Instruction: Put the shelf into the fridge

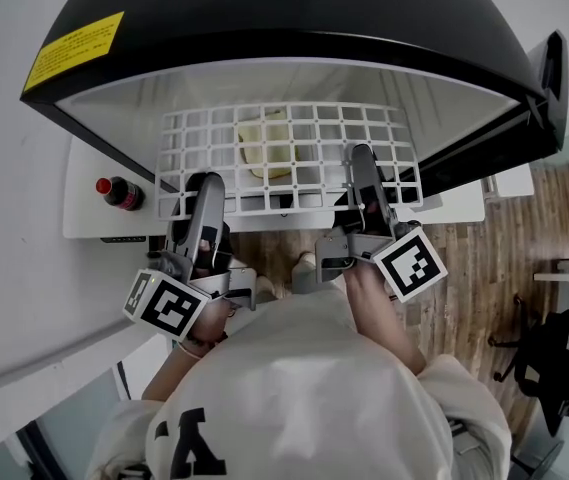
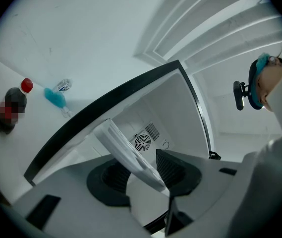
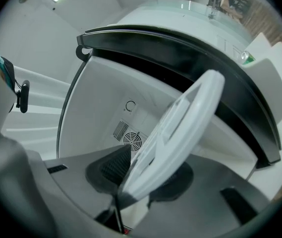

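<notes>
The white wire grid shelf (image 1: 294, 158) lies flat, half inside the mouth of the small black fridge (image 1: 294, 18). My left gripper (image 1: 204, 183) is shut on the shelf's front edge near its left corner. My right gripper (image 1: 362, 158) is shut on the same edge further right. In the left gripper view the shelf rim (image 2: 126, 150) runs between the two black pads of the gripper (image 2: 141, 170). In the right gripper view the rim (image 3: 180, 128) crosses that gripper (image 3: 141, 175) the same way. Past it shows the fridge's white back wall with a round fan vent (image 3: 131, 139).
A yellowish item (image 1: 269, 148) lies inside the fridge under the shelf. A dark bottle with a red cap (image 1: 121, 192) stands on the white surface left of the fridge, beside a blue thing (image 2: 54, 97). A green can (image 3: 247, 57) is at the right. An office chair (image 1: 549, 353) stands on the wooden floor.
</notes>
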Demonstrator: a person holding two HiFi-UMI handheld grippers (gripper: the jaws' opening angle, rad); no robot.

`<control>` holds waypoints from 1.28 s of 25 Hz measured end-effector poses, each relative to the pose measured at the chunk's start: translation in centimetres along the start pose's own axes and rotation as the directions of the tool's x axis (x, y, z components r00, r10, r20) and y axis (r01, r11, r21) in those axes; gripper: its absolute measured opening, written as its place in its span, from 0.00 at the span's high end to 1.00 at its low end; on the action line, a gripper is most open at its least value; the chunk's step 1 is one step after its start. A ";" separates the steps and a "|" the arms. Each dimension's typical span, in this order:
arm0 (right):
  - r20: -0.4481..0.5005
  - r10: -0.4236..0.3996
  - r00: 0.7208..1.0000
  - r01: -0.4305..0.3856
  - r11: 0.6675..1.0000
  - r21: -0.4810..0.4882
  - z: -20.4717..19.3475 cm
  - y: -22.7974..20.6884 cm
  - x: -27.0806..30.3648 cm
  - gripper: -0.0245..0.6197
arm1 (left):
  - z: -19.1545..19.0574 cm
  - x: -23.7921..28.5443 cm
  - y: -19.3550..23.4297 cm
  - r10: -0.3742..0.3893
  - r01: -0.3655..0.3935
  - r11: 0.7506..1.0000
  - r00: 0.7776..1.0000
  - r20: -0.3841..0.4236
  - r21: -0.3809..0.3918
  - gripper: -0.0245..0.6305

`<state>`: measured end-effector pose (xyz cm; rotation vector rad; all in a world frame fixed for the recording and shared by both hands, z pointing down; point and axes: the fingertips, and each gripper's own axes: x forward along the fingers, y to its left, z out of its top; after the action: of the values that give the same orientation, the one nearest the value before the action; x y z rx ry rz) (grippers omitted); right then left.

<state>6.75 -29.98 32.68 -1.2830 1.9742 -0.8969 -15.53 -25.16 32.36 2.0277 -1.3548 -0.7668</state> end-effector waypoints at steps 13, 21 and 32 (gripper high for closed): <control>0.000 -0.008 1.000 0.008 1.000 0.008 0.4 -0.3 2.6 0.75 | 0.9 2.5 0.8 0.009 -0.009 1.000 1.000 0.000 0.014 0.72; -0.003 0.002 1.000 -0.002 1.000 0.002 0.4 -0.3 2.5 0.75 | 0.8 2.3 0.7 0.017 -0.017 0.999 1.000 0.012 0.041 0.72; -0.008 0.007 1.000 -0.007 1.000 0.006 0.4 -0.3 2.9 0.75 | 0.8 2.6 0.8 0.025 -0.026 0.999 0.999 0.021 0.041 0.72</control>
<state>6.26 -32.83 32.34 -1.2703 1.9795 -0.9057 -15.81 -27.95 32.03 2.0355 -1.4157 -0.7561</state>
